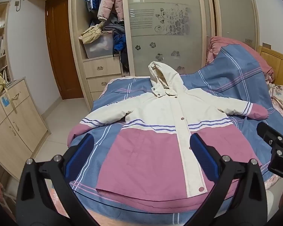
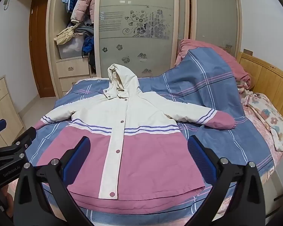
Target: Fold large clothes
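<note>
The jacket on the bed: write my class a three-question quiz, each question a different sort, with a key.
1. True or false: the jacket lies front up on the plaid bedspread with both sleeves spread out.
2. Multiple choice: the lower half of the jacket is A) blue B) pink C) yellow.
3. Fill in: the left gripper and the right gripper are both ____, holding nothing.

Key: 1 true; 2 B; 3 open.
</note>
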The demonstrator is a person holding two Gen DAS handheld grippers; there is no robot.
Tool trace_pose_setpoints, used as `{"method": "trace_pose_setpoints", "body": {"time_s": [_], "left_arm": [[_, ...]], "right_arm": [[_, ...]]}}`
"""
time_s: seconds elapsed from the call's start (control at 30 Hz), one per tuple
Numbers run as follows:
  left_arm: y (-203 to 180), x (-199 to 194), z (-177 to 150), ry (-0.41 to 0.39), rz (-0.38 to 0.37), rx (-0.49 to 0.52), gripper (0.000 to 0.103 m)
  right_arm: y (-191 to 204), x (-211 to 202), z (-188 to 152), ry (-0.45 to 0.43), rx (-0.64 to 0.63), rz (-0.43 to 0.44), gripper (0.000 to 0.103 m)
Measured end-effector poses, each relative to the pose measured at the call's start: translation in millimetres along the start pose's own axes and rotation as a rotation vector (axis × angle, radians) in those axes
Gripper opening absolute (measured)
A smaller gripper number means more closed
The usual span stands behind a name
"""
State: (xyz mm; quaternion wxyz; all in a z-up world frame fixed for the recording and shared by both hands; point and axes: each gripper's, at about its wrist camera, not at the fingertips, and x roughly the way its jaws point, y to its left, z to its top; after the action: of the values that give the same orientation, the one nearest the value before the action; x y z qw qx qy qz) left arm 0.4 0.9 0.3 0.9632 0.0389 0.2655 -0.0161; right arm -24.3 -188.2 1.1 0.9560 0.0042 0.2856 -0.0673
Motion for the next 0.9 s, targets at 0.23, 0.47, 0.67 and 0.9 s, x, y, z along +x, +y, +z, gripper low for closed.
{"method": "trace_pose_setpoints", "body": {"time_s": [0.23, 0.47, 0.67, 0.9], "left_arm": [[0.8, -1.5, 0.4, -0.018, 0.008, 0.010, 0.101], [-1.5, -3.0, 0.1, -0.019, 0.012, 0.017, 0.101], [-4.4, -7.5, 0.0, -0.036, -0.006, 0.022, 0.101], [-6.9, -9.1, 1.1, -0.040, -0.004, 0.033, 0.101]], "right_arm": [[-0.3, 0.4, -0.6, 0.000, -0.002, -0.002, 0.102], [-6.3, 1.9, -7.3, 0.003, -0.014, -0.007, 0.102], [-2.5, 2.4, -4.3, 0.009, -0.013, -0.009, 0.102], [-0.7, 2.7, -3.8, 0.009, -0.018, -0.012, 0.102]]}}
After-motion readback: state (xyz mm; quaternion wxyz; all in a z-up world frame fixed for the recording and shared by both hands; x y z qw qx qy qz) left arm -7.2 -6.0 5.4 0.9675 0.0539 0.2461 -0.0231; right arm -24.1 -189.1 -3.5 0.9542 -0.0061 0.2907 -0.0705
